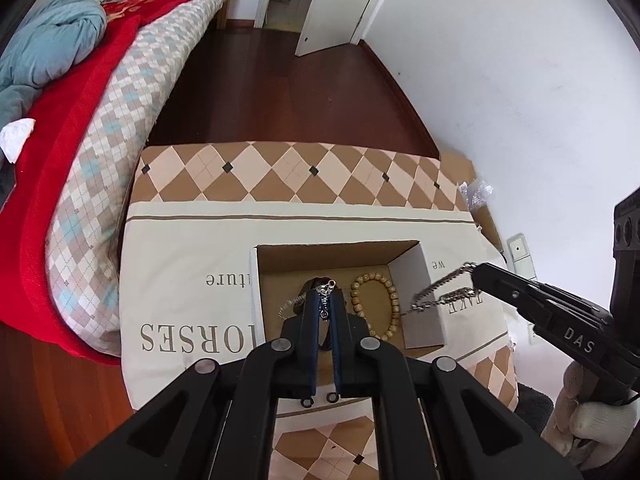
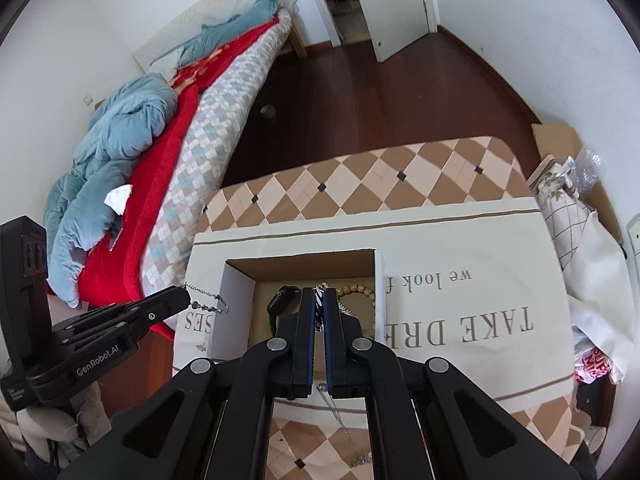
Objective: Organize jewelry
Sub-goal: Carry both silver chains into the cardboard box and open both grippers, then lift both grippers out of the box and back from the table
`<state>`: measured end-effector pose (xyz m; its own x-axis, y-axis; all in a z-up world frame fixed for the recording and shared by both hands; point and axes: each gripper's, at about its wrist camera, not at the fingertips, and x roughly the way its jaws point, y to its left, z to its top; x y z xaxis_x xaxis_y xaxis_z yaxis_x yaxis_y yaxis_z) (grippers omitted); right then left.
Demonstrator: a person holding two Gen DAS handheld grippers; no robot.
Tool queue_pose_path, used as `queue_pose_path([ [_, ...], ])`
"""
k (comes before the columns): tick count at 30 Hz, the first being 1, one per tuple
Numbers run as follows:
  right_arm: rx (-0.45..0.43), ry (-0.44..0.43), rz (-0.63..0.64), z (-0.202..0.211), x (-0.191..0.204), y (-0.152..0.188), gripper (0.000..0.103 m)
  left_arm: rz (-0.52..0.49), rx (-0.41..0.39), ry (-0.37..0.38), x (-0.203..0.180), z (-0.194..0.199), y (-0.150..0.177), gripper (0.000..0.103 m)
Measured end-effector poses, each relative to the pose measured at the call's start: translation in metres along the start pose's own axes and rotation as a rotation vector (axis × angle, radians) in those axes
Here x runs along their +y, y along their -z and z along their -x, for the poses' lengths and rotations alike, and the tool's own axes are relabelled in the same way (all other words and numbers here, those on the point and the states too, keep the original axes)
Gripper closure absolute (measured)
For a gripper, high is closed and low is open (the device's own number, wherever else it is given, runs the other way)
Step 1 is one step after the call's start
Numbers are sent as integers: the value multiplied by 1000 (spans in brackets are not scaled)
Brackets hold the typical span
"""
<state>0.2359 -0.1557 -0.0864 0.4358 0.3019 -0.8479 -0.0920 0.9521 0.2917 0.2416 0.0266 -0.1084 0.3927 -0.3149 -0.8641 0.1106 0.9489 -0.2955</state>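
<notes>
An open cardboard box (image 1: 420, 276) sits on a printed cushion; it also shows in the right wrist view (image 2: 236, 300). Inside lie a wooden bead bracelet (image 1: 390, 292) and a dark watch (image 2: 280, 300). My left gripper (image 1: 327, 292) is shut on one end of a silver chain (image 1: 326, 289), held over the box. My right gripper (image 2: 319, 294) is shut on a silver chain (image 2: 319, 296) too. In the left wrist view the right gripper (image 1: 474, 270) holds a chain (image 1: 440, 294) that droops over the box's right wall. I cannot tell whether it is one chain or two.
A bed (image 1: 120, 128) with a red blanket and a blue duvet stands to the left. The cushion (image 2: 460, 320) lies on dark wooden floor (image 1: 300, 92). A white wall (image 1: 520, 80) is to the right. Bags and cardboard (image 2: 572, 200) lie at the right.
</notes>
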Motion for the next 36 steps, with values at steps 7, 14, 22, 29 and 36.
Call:
queue_pose_path([
  [7, 76, -52, -7, -37, 2, -13, 98, 13, 46, 7, -1, -18, -8, 97],
  [14, 103, 21, 5, -42, -2, -12, 96, 8, 24, -88, 1, -18, -6, 63],
  [22, 64, 234, 95, -27, -3, 11, 42, -23, -32, -292, 7, -14, 16, 3],
  [29, 51, 315, 101, -29, -6, 34, 6, -34, -36, -379, 10, -17, 40, 1],
  [36, 30, 365, 94, -26, -3, 49, 0, -15, -51, -405, 13, -13, 52, 0],
])
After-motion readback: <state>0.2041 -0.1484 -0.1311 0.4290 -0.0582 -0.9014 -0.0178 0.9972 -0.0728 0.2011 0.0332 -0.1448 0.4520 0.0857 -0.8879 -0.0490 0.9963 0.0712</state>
